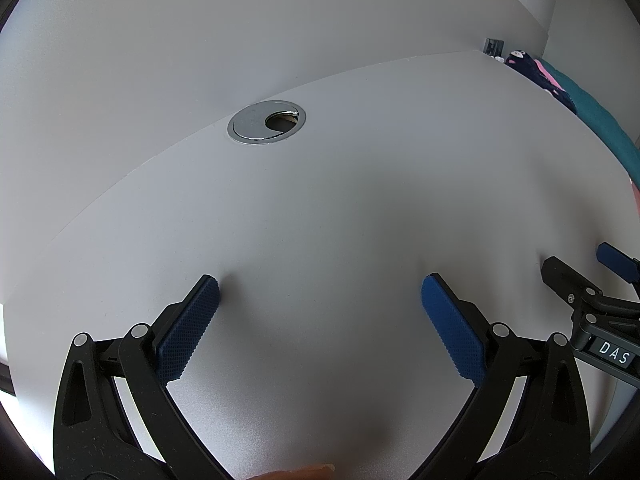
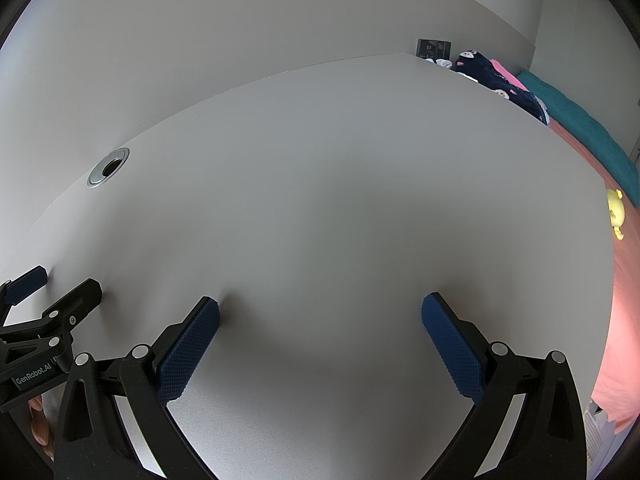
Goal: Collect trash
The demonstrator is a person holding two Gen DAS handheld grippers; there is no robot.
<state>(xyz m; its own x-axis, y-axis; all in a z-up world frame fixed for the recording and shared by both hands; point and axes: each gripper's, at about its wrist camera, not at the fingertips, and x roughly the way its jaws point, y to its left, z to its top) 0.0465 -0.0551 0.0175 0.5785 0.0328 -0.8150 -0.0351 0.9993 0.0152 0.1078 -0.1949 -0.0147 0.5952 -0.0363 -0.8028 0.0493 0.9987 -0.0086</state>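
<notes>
Both claws are spread wide with nothing in them, the left claw (image 1: 320, 292) and right claw (image 2: 320, 312) hovering side by side low over the bare white desk (image 2: 320, 160). No trash shows in either view, only a cable grommet (image 1: 267, 121). I'd sweep both cameras around before committing to any reach.
</notes>
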